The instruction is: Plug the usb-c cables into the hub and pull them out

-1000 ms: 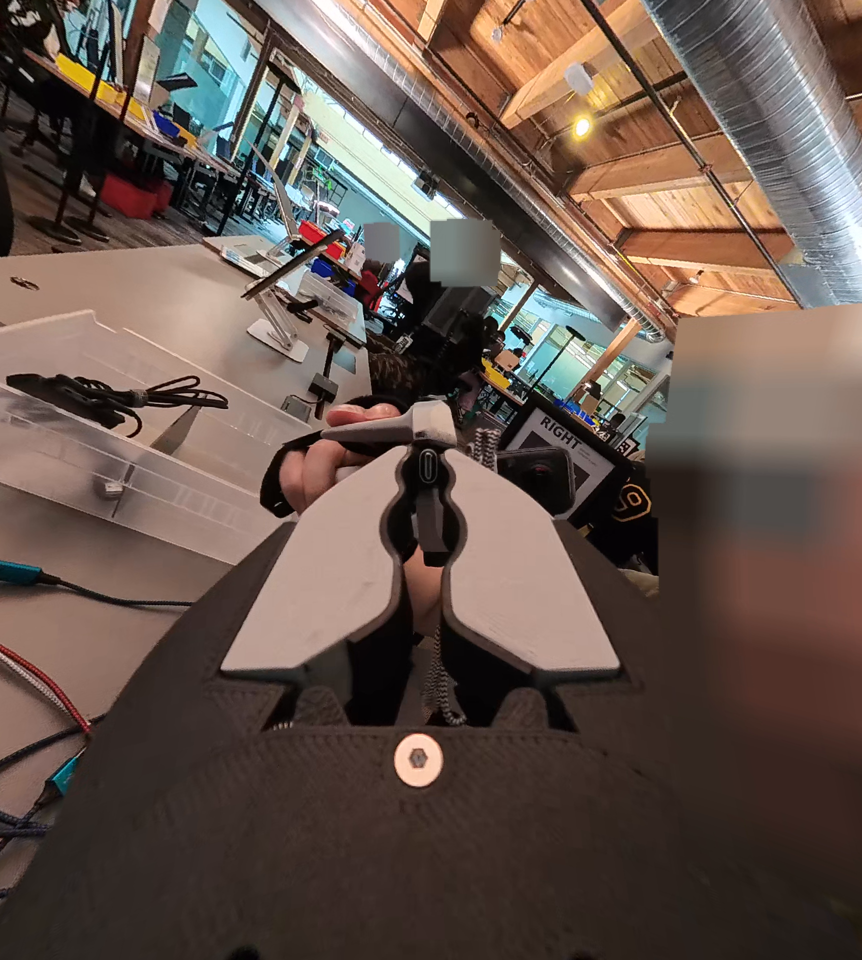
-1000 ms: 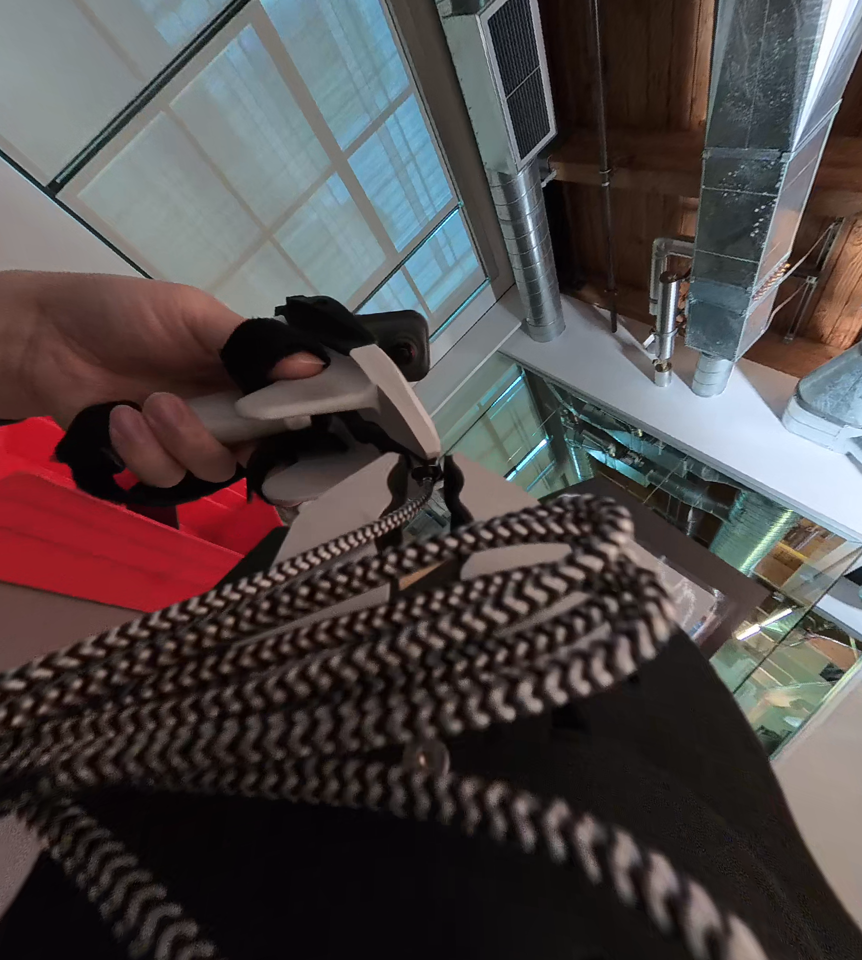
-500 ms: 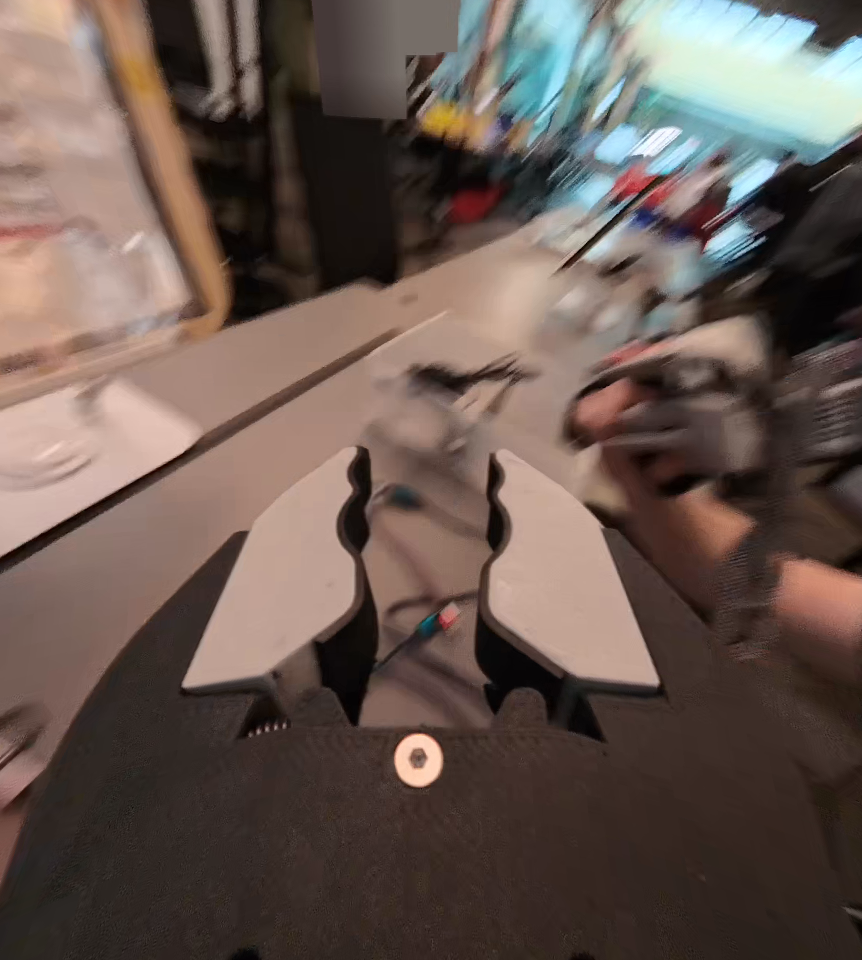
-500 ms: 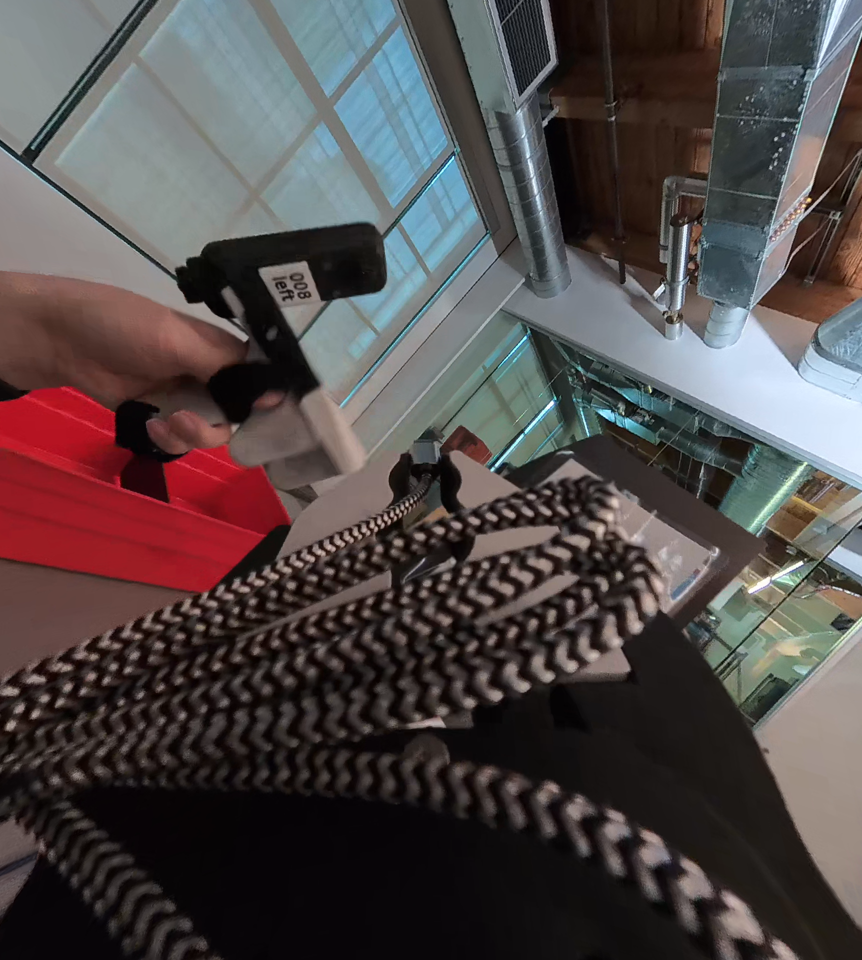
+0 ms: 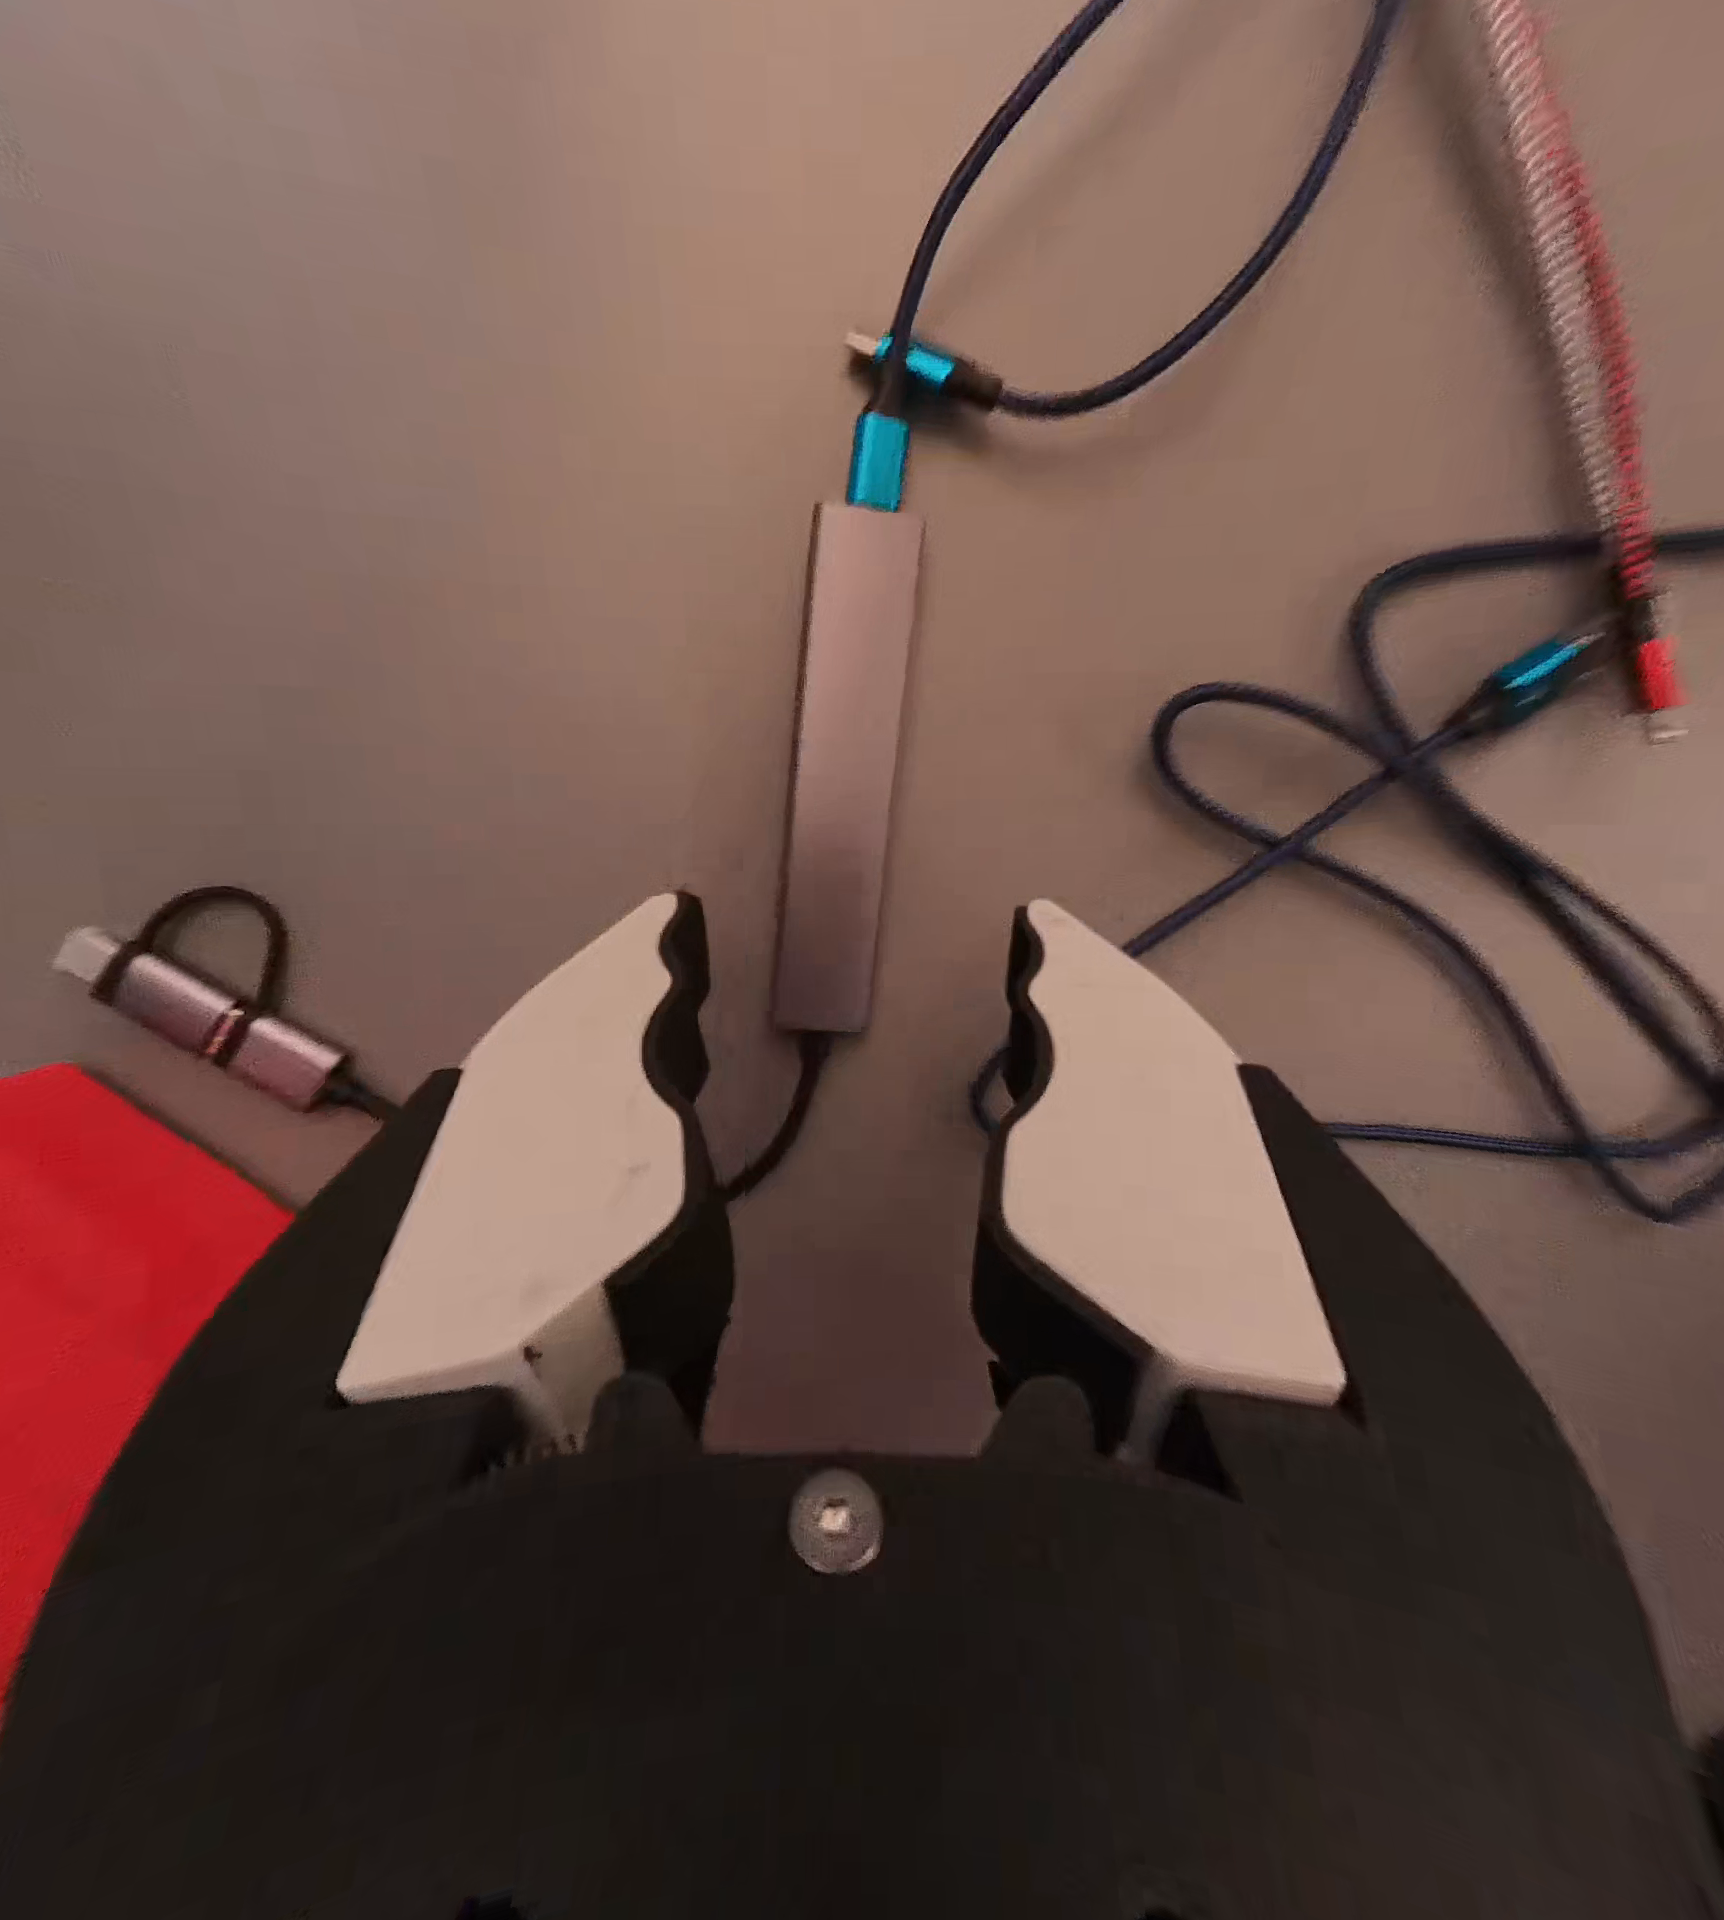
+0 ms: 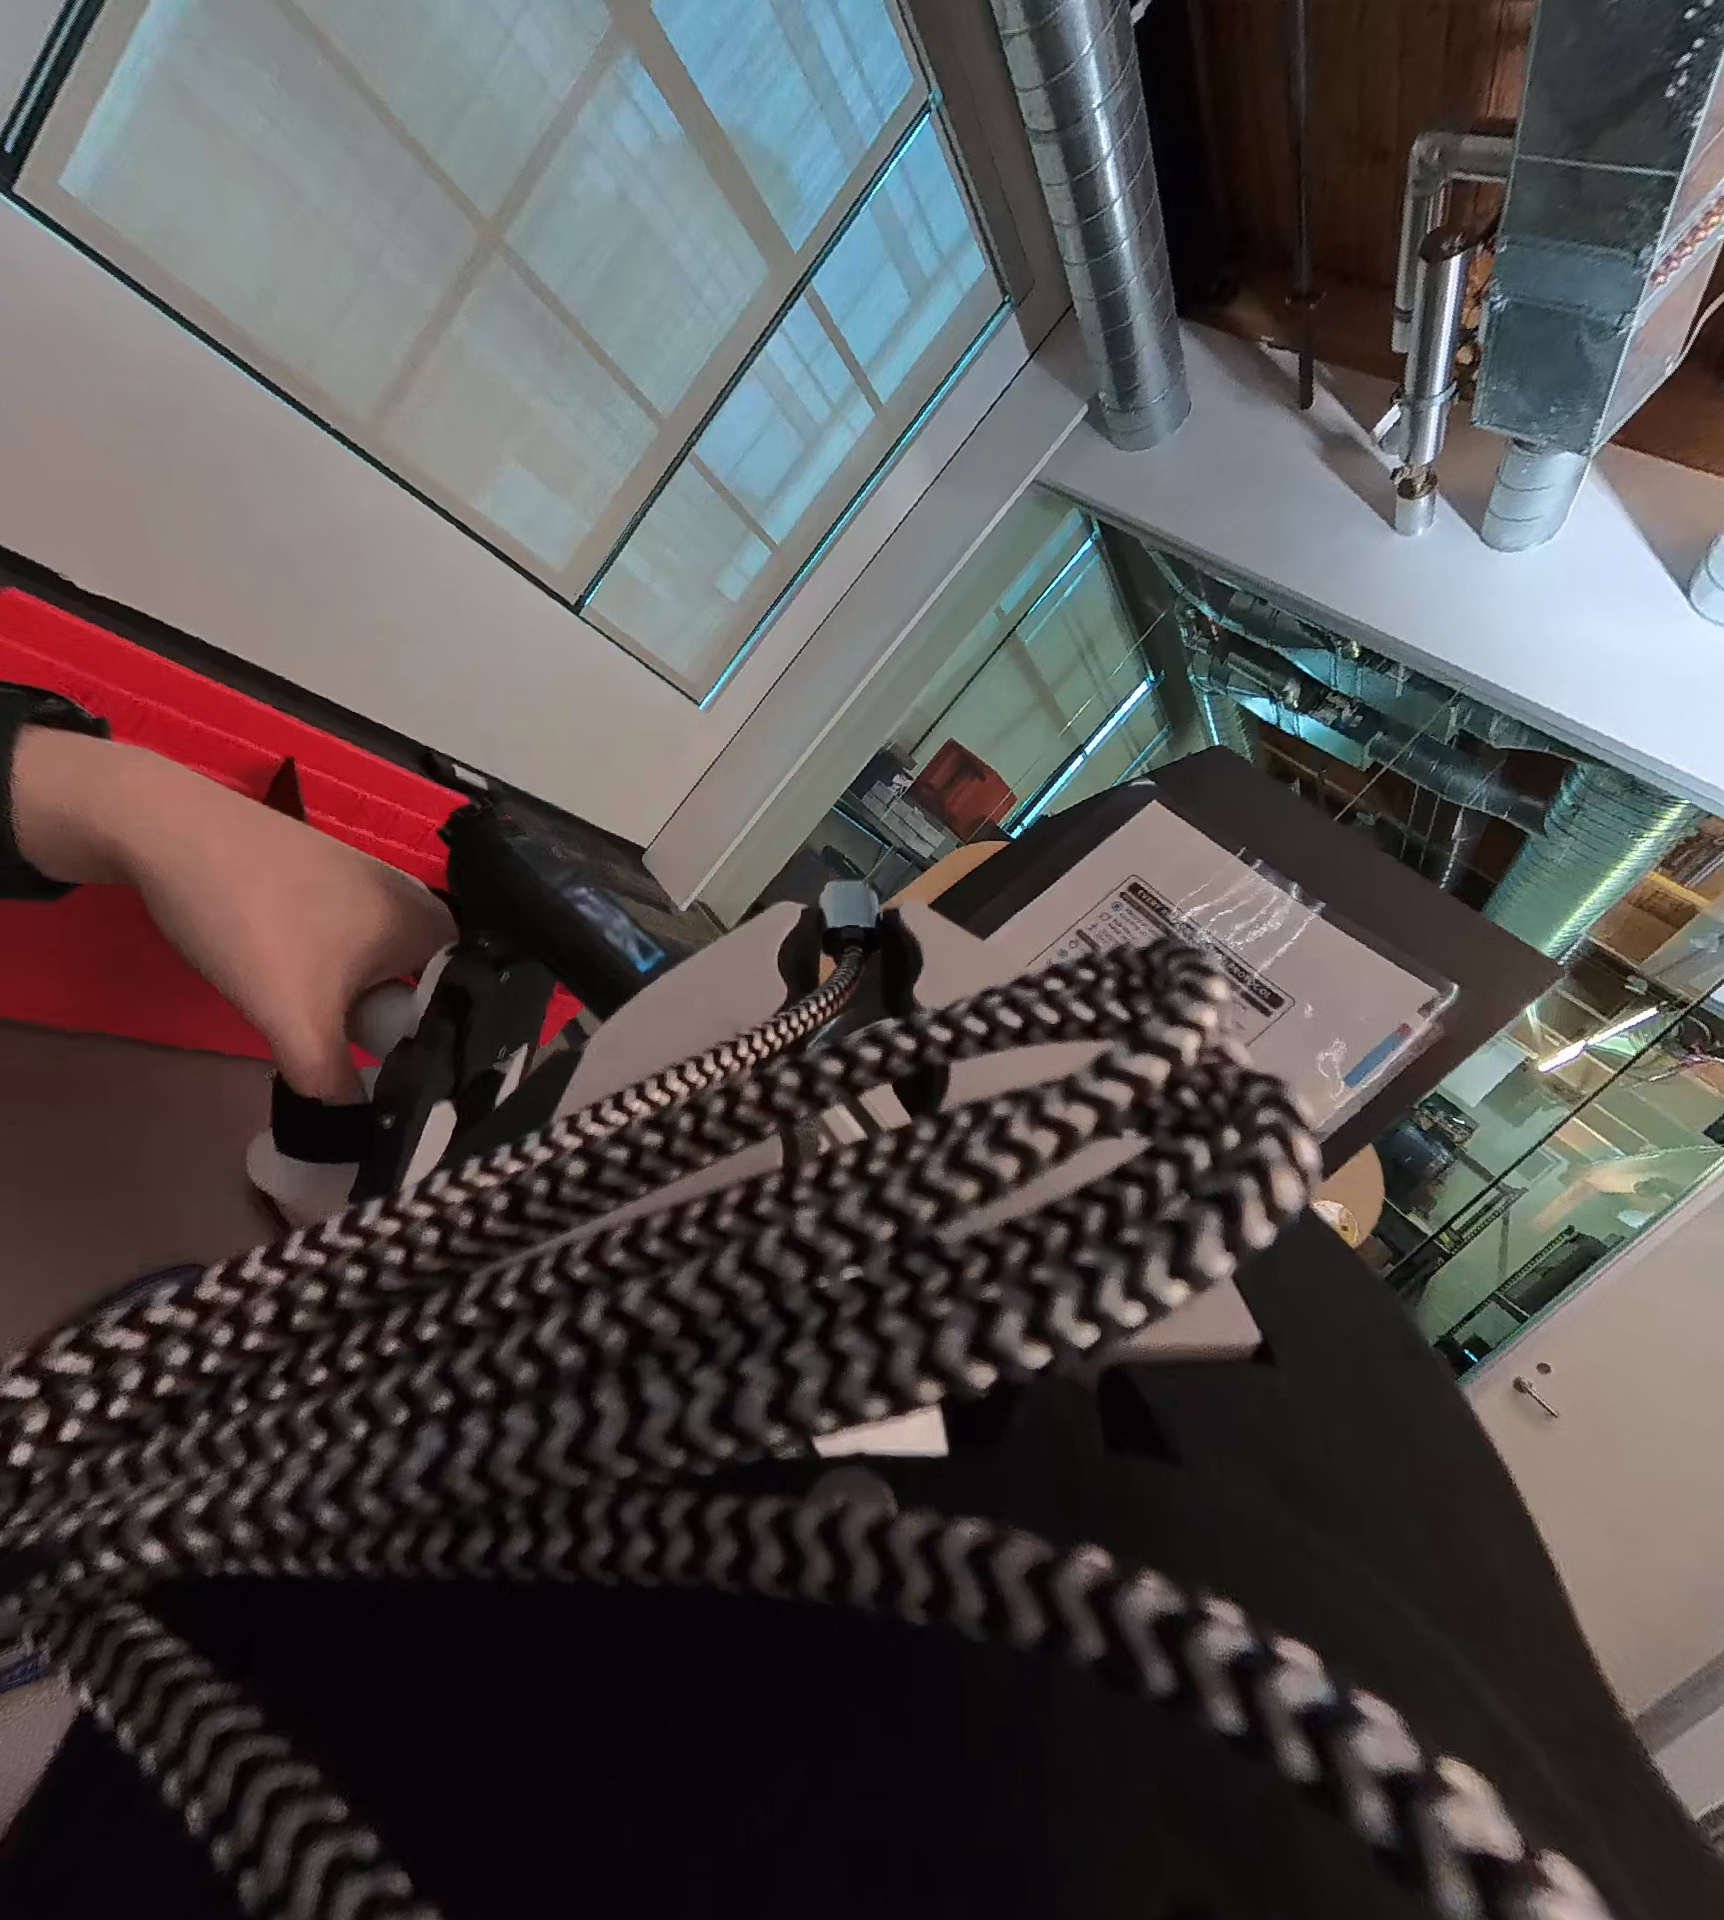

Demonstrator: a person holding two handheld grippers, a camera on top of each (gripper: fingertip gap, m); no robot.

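In the left wrist view a slim grey hub (image 5: 842, 769) lies on the grey table, pointing away from me. A blue-sleeved plug (image 5: 879, 468) sits in its far end. My left gripper (image 5: 853, 920) is open and empty, its fingertips on either side of the hub's near end, above it. My right gripper (image 6: 845, 935) is raised and shut on the plug of a black-and-white braided cable (image 6: 837, 1174), whose loops drape over the fingers. The left gripper (image 6: 442, 1039), held by a hand, shows low at the left of the right wrist view.
Blue braided cables (image 5: 1440, 831) and a red-and-white cable (image 5: 1585, 364) lie tangled right of the hub. The hub's own lead ends in a grey adapter (image 5: 214, 1023) at the left. A red bin (image 5: 27, 1299) is at the lower left. The left gripper's tips are roughly 30 cm from the right gripper's. About 12 cm separates my left fingertips from the grey adapter (image 5: 214, 1023).
My left gripper let go of the black-and-white cable's plug, opened, and swung down over the hub on the table. My right gripper kept hold of that plug and stayed raised.
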